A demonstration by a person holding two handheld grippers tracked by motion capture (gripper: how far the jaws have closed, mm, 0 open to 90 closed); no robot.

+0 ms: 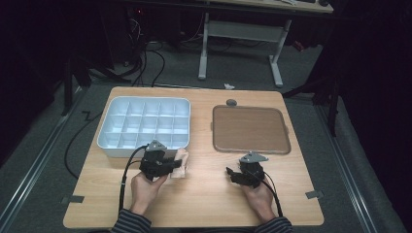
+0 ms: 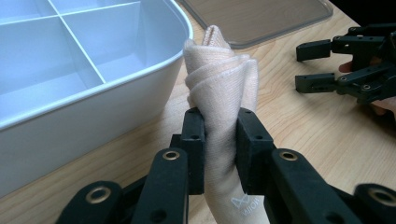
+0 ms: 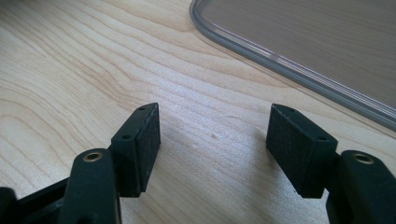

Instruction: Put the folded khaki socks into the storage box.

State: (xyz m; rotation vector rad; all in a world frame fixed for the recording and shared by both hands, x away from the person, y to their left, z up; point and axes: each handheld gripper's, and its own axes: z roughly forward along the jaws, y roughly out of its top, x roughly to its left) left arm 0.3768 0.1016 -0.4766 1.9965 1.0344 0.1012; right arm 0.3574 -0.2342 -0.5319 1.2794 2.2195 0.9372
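The left claw [image 2: 219, 135] pinches a folded cream cloth [image 2: 219, 84], which sticks out at its 12 o'clock beside the white tray [image 2: 154, 79]; the right claw [image 3: 212, 140] gapes wide over the table [image 3: 70, 70].

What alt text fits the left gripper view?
The left gripper pinches a rolled beige cloth between its black fingers, beside a white divided box on a wooden table. The right gripper sits open at the upper right.
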